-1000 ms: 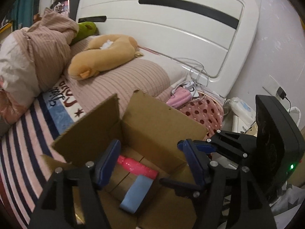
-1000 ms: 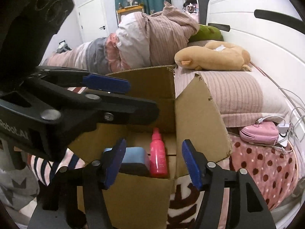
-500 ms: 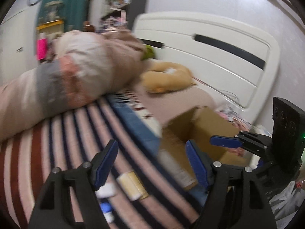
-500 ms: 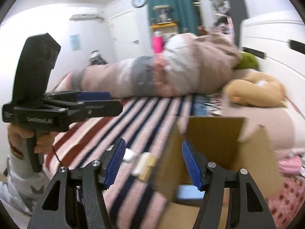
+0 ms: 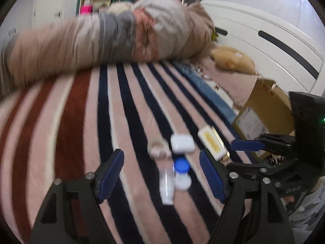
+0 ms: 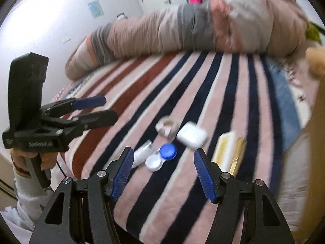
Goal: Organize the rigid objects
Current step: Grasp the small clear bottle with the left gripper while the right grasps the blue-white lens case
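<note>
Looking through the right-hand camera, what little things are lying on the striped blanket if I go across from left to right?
Clear plastic packet → contact lens case with one blue and one white lid → white earbud case → white and gold box. The small pinkish ring sits behind the lens case, so I leave it out of the order.

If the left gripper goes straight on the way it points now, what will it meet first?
Probably the contact lens case, which lies between the open fingers of the left gripper, beside a clear tube. The picture is blurred, so depth is uncertain.
</note>
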`<action>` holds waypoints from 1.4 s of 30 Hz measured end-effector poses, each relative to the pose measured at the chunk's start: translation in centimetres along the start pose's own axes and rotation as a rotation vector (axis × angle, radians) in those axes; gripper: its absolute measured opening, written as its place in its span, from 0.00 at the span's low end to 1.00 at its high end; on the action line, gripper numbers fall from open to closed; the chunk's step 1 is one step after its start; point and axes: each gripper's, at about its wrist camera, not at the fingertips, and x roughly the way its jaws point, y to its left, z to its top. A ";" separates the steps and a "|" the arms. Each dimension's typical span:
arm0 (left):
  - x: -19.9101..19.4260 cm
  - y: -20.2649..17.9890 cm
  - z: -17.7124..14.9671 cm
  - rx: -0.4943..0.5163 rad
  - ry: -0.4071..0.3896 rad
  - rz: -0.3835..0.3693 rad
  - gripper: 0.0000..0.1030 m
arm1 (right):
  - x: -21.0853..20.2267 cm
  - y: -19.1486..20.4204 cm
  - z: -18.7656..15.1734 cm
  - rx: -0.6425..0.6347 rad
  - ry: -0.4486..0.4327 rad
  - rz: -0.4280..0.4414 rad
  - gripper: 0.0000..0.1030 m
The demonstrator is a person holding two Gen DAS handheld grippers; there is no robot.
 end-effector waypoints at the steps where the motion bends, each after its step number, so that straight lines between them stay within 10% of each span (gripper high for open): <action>1: 0.9 0.4 -0.8 -0.016 0.022 -0.011 0.72 | 1.0 -0.1 -0.3 0.001 0.018 0.007 0.57; 13: 4.3 2.3 -4.5 -0.149 0.086 -0.085 0.61 | 8.7 1.3 -1.7 -0.158 0.075 -0.047 0.57; 18: 4.6 2.1 -4.7 -0.133 0.100 -0.097 0.55 | 7.9 0.9 -2.2 -0.202 0.083 -0.070 0.39; 28: 6.9 0.2 -5.1 -0.065 0.125 -0.053 0.21 | 7.0 -1.3 -1.8 -0.101 0.068 -0.062 0.40; 42: 1.6 -0.6 -3.3 -0.050 0.013 -0.039 0.21 | 2.5 2.9 -0.1 -0.231 -0.064 -0.085 0.28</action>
